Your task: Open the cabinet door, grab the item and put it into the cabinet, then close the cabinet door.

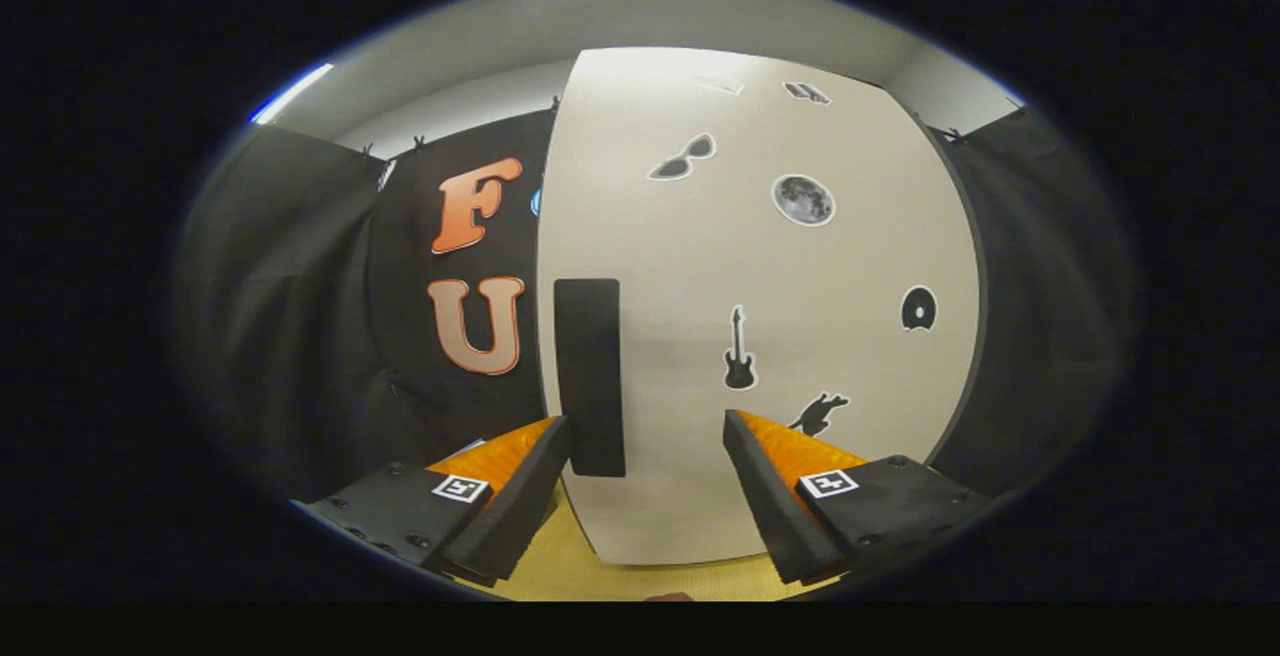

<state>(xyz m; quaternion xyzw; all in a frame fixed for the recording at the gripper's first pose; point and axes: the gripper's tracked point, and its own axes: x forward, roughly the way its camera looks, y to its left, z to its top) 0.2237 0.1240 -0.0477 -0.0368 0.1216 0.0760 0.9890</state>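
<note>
We hold the jaws of our gripper (648,436) spread wide, facing the shut white sticker-dotted cabinet door (760,336), lined up near its black rectangular handle (589,376).

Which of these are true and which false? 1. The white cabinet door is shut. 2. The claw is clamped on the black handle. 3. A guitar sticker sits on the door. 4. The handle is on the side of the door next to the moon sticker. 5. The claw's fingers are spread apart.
1. True, as far as can be told: the cabinet door faces the claw flat, with no gap seen.
2. False. The fingers stand apart and the black handle lies just ahead of the left finger, not pressed by both.
3. True: the guitar sticker is near the door's middle.
4. False. The moon sticker is higher up and toward the far side from the handle.
5. True.
</note>
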